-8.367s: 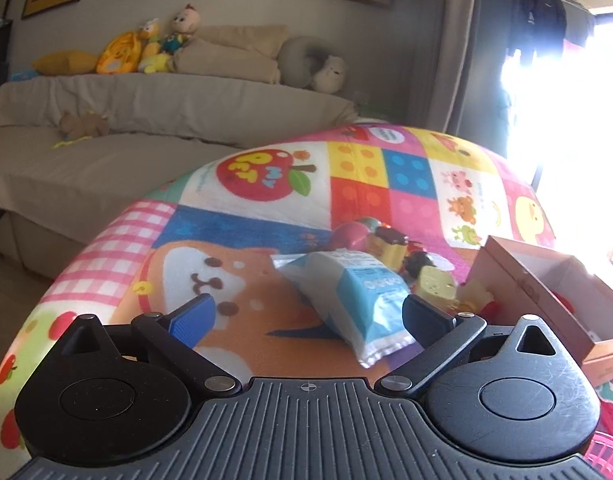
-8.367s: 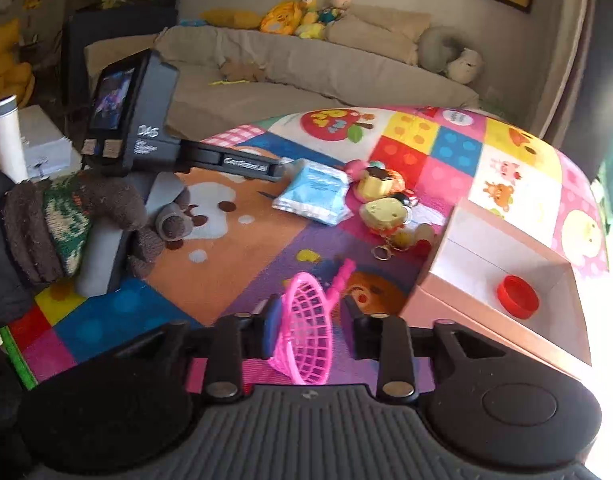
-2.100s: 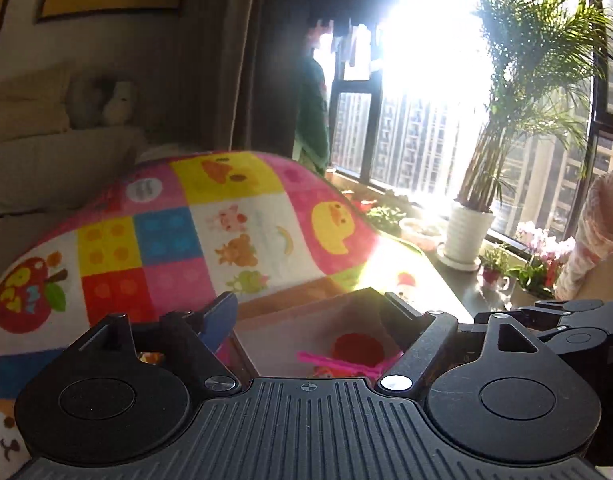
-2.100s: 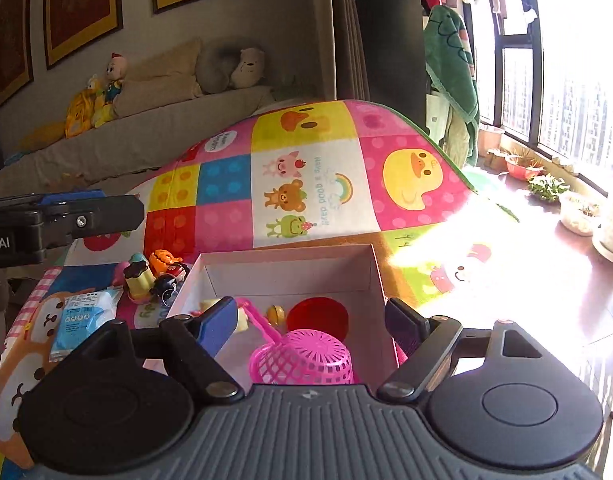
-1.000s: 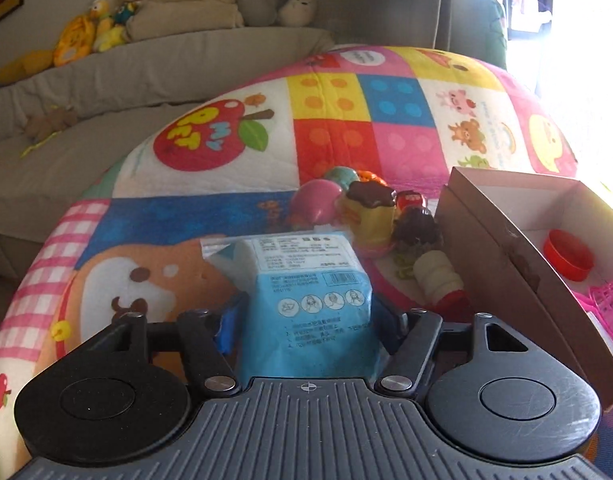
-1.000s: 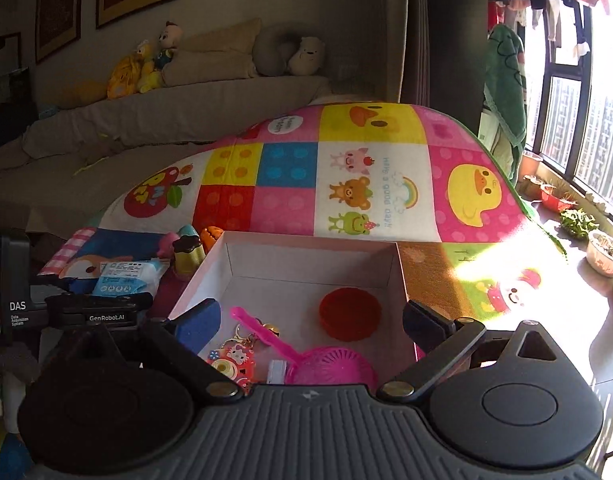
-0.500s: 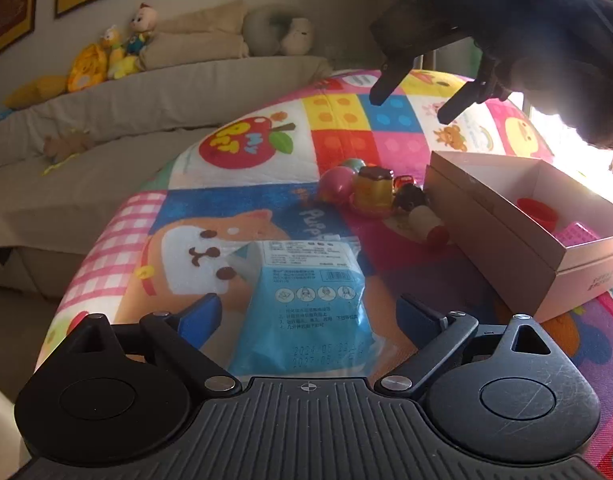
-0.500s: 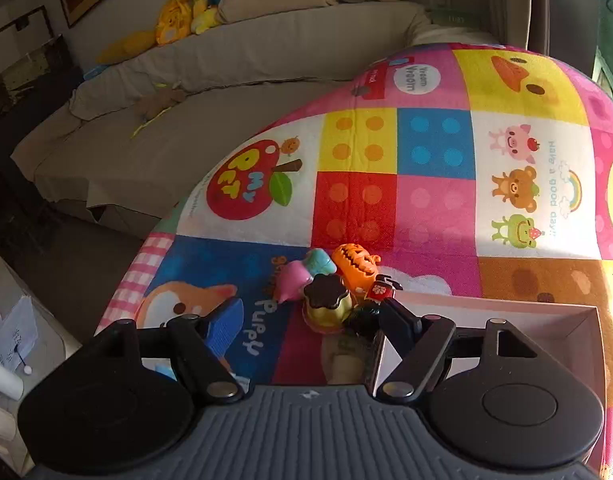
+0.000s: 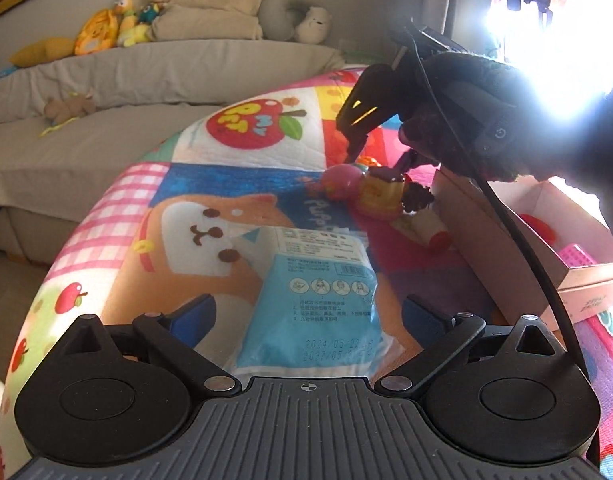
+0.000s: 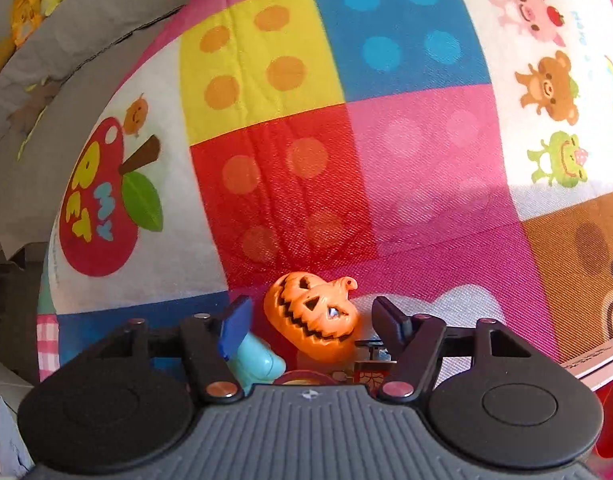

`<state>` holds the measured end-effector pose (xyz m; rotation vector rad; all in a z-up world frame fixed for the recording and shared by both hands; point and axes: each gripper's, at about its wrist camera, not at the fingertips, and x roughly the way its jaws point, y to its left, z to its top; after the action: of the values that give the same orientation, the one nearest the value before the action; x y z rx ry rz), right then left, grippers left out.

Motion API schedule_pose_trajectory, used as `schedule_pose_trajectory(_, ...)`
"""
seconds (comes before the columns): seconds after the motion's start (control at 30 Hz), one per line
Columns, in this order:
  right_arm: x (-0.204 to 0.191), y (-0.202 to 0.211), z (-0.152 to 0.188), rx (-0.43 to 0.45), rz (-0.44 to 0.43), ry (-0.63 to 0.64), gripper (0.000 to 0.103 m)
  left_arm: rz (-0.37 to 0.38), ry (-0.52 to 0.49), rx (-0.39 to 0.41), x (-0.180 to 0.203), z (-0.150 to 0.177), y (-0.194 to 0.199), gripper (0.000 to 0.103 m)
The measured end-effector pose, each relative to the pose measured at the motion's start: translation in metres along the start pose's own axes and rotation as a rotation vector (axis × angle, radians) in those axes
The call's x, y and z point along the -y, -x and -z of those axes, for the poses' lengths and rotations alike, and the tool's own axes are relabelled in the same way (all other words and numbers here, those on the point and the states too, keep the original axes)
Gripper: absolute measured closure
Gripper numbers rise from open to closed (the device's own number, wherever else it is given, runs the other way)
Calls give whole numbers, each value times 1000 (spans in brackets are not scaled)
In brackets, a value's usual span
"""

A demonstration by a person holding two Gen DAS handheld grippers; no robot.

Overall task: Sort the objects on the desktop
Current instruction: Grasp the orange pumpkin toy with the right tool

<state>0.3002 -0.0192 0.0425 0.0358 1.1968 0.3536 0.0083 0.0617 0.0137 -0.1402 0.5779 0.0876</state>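
Observation:
My left gripper (image 9: 306,312) is open, its fingers on either side of a blue tissue pack (image 9: 312,300) lying on the colourful mat (image 9: 242,148), not touching it. My right gripper (image 10: 312,318) is open and low over the toy cluster, its fingers either side of an orange pumpkin toy (image 10: 312,318). In the left wrist view the right gripper (image 9: 380,156) hangs above a pink egg (image 9: 340,180) and a yellow pudding toy (image 9: 382,196). The cardboard box (image 9: 506,240) stands to the right.
A turquoise toy (image 10: 258,360) lies under my right gripper's left finger. A red-tipped cream toy (image 9: 424,228) lies against the box wall. A red lid (image 9: 540,228) and a pink basket (image 9: 578,256) are in the box. A sofa (image 9: 146,72) with plush toys is behind.
My left gripper let go of the tissue pack and opened around it. My right gripper left the box, swung to the toy cluster and dropped low around the pumpkin.

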Motion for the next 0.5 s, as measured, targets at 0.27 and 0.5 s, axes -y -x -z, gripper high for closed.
schedule_pose_trajectory(0.27,-36,17,56,-110,-85,197,64,26,-21,-33,3,1,-2,1)
schedule_pose_trajectory(0.5,-42,77,63,31,-96,283,26,36,-61,-49,12,3,-4,0)
